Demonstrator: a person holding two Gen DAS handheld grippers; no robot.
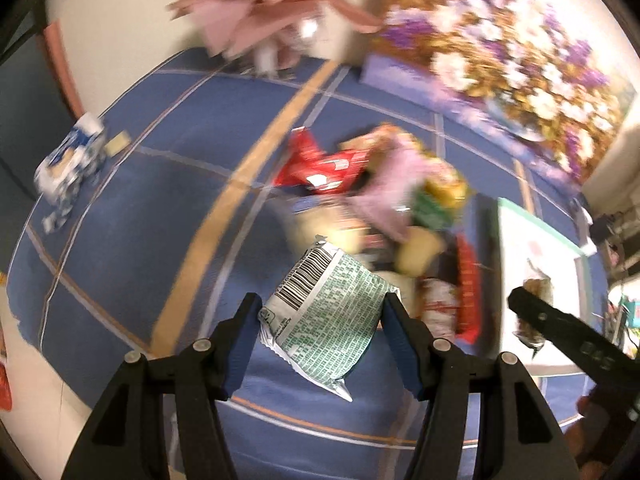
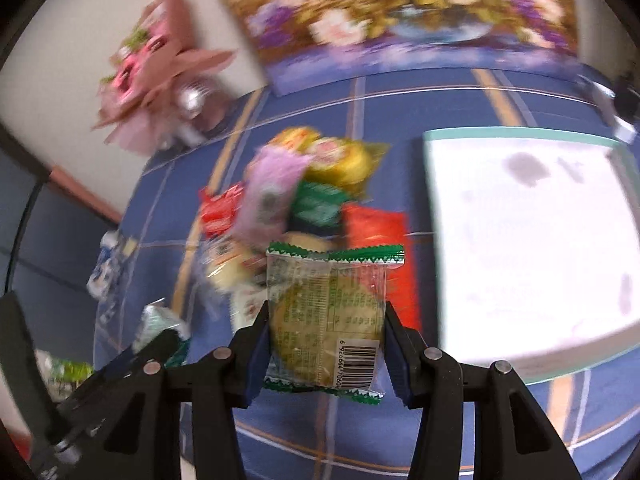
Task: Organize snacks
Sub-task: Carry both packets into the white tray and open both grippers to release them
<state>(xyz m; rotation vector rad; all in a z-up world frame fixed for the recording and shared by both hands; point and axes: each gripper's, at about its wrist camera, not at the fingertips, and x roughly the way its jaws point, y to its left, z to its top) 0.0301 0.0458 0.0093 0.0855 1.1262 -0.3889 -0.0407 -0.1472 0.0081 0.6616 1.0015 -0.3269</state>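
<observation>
While clamped between the blue pads of the left gripper [image 1: 320, 312], silver packet [image 1: 324, 316] with green print and a barcode held clear above the blue checked tablecloth [image 1: 120, 208], jaws about half apart and pressing on both its edges. Clamped likewise in the right gripper [image 2: 326, 330], a clear packet with green zigzag ends [image 2: 326, 316], a round biscuit showing through, barcode at its 5 o'clock corner, jaws narrow and closed on its sides. At 12 o'clock from each held packet, a blurred snack pile [image 1: 384, 200] on the cloth: red, pink, yellow and green wrappers heaped together. At 2 o'clock in the right wrist view, a white box with a mint-green rim [image 2: 520, 136], flat on the cloth, just beside the pile. At 10 o'clock in the left wrist view, a blue-and-white packet [image 1: 70, 160], well apart from the heap. Against the far wall, a floral painting [image 2: 400, 12] and a pink bouquet [image 2: 156, 68]. Much blurred throughout.
</observation>
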